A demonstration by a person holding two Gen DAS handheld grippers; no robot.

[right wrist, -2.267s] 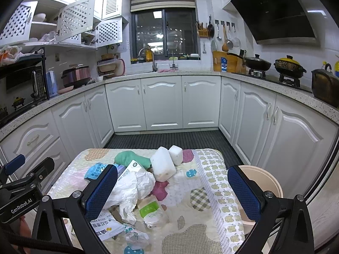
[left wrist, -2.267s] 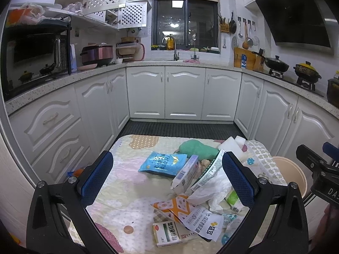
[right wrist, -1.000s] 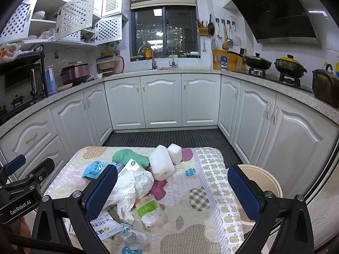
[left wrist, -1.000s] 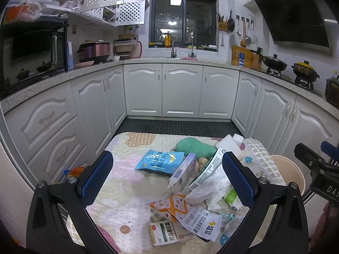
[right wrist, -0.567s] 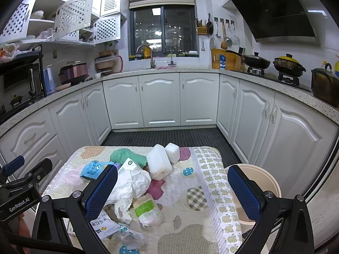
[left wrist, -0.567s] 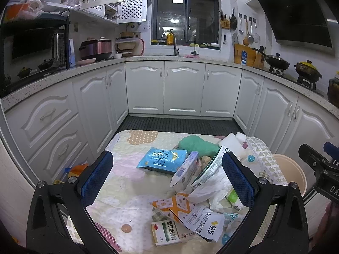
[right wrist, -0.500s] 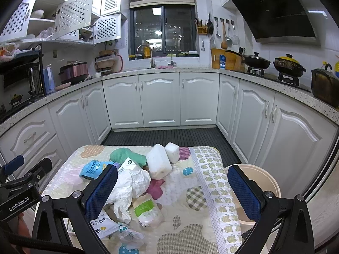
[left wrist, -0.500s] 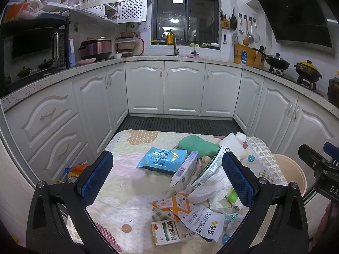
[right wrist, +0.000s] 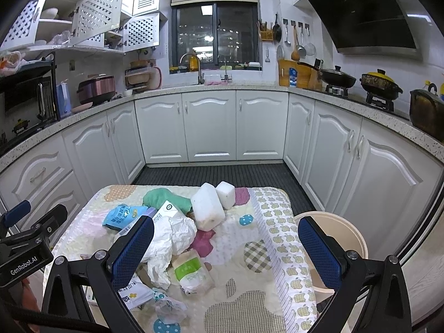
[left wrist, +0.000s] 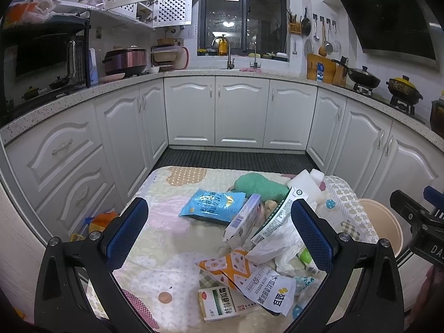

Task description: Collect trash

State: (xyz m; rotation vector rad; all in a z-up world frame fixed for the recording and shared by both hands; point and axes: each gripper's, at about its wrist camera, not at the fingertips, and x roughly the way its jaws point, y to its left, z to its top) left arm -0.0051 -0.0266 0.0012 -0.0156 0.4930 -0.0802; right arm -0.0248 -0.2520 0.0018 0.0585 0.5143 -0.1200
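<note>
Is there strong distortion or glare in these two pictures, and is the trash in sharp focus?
Left wrist view: fisheye bends the counter, black corners, window reflects lamps. Right wrist view: same bending; white crumpled paper sharp, no glare.

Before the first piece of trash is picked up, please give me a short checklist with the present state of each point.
1. Left gripper open, holding nothing: ok.
2. Right gripper open, holding nothing: ok.
3. Beige bin beside the table, mouth unobstructed: ok.
4. Trash within view, such as the crumpled white paper and blue packet: ok.
5. Whether the bin is empty: cannot tell.
</note>
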